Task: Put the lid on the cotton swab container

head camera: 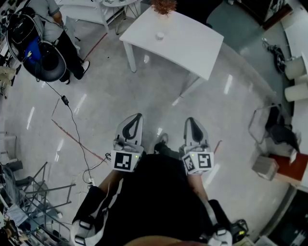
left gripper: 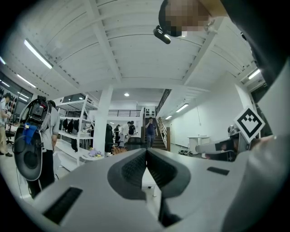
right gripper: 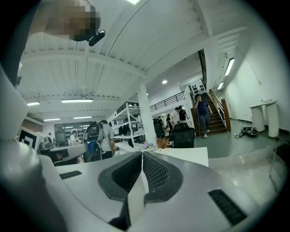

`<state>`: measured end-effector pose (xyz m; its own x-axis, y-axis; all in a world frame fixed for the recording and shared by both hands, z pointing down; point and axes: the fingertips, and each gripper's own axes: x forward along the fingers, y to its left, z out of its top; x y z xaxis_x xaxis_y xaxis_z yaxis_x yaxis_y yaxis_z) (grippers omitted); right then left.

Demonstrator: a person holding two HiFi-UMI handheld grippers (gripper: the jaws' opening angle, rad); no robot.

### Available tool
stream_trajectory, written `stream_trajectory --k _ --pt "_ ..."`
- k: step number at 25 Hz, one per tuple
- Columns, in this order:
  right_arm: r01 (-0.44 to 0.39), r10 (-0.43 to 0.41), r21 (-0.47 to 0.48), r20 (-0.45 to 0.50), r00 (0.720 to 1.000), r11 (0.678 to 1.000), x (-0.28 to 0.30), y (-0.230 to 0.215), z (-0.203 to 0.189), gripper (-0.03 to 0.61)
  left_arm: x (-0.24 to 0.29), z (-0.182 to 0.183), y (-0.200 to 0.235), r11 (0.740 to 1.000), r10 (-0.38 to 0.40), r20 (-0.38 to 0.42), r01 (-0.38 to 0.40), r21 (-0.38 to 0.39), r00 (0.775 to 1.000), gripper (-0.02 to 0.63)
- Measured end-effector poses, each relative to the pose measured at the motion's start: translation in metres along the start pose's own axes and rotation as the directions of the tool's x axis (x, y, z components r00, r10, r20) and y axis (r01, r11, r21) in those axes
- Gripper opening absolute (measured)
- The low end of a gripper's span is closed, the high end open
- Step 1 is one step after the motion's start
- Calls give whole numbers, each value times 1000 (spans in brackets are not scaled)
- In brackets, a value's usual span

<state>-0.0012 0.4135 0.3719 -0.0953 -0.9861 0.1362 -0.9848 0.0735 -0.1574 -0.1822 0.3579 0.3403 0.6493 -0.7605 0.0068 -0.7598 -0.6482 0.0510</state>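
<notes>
A small round white container (head camera: 160,35) stands on the white table (head camera: 187,45) ahead of me; it is too small to tell whether it has a lid. A dried plant (head camera: 163,6) sits at the table's far edge. My left gripper (head camera: 138,116) and right gripper (head camera: 190,120) hang side by side over the floor, well short of the table. Both are shut with nothing between their jaws, as the left gripper view (left gripper: 146,152) and the right gripper view (right gripper: 141,154) confirm. The table (right gripper: 186,155) with its plant (right gripper: 162,142) shows just beyond the right gripper's jaws.
A person with a backpack (head camera: 48,29) stands at the far left beside another white table. A black cable (head camera: 72,115) runs across the glossy floor. A metal rack (head camera: 29,192) is at lower left, and a chair (head camera: 272,127) and boxes (head camera: 265,167) at right.
</notes>
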Motion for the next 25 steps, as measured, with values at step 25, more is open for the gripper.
stream_trajectory --k 25 --pt "-139 140 46 -14 990 989 32 -93 13 192 73 -11 -70 997 81 -42 -80 21 996 6"
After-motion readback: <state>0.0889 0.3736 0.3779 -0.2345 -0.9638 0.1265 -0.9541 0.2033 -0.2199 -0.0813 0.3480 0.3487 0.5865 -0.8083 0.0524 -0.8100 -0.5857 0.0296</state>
